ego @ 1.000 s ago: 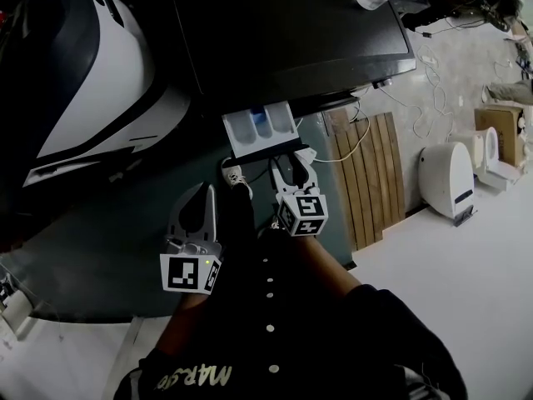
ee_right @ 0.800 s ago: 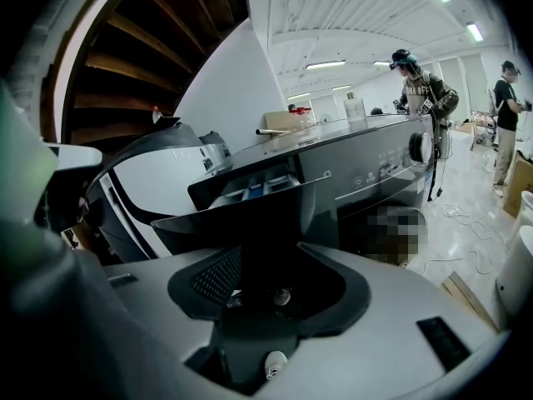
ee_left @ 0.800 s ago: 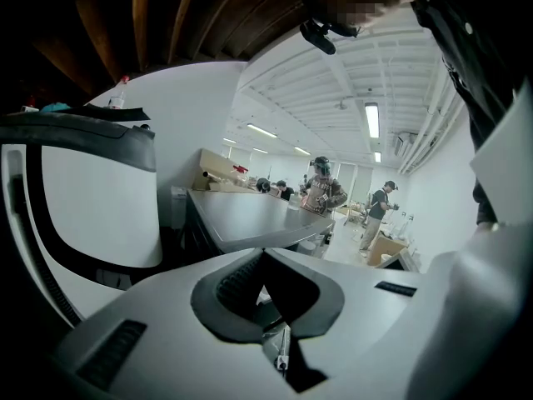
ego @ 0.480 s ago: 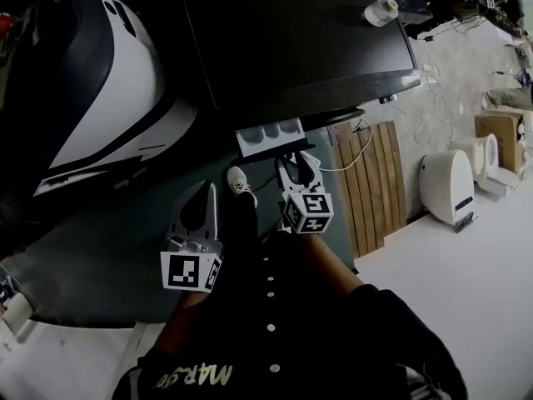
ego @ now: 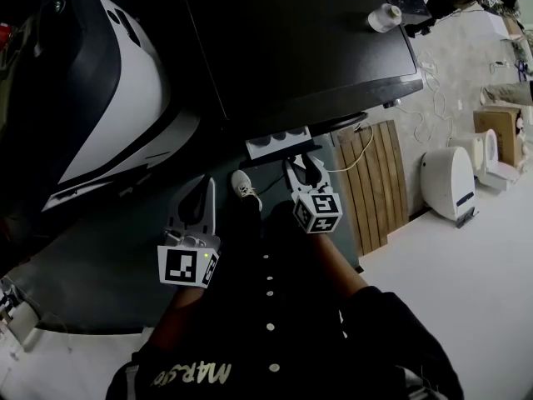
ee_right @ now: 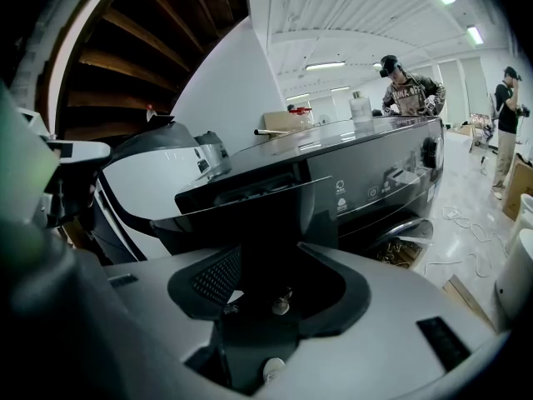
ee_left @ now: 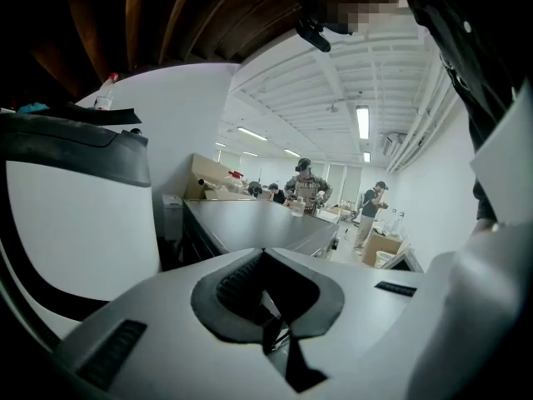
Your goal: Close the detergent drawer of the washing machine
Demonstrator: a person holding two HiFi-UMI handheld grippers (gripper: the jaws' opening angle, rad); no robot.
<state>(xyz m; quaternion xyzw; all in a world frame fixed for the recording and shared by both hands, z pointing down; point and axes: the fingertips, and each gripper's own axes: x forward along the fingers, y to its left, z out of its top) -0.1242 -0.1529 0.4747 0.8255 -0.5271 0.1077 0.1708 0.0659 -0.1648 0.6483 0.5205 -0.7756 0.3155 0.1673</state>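
Note:
The dark washing machine (ego: 291,40) fills the top of the head view. Its white detergent drawer (ego: 279,142) sticks out a short way from the front edge. My right gripper (ego: 302,163) has its tips at the drawer's front, jaws open. In the right gripper view the drawer's dark front panel (ee_right: 250,207) lies right across the gap of the right gripper (ee_right: 271,252). My left gripper (ego: 208,188) hangs to the left over the dark floor mat, away from the drawer. In its own view the left gripper (ee_left: 263,255) has its tips together and holds nothing.
A large white-and-black appliance (ego: 108,98) stands at the left. A white shoe (ego: 245,187) shows between the grippers. A slatted wooden board (ego: 379,182), a white device (ego: 450,182) and cables lie to the right. A small bottle (ego: 385,17) sits on the machine.
The drawer has slid further into the machine, and less of its white tray shows. My right gripper has followed it toward the machine. The left gripper has drifted slightly.

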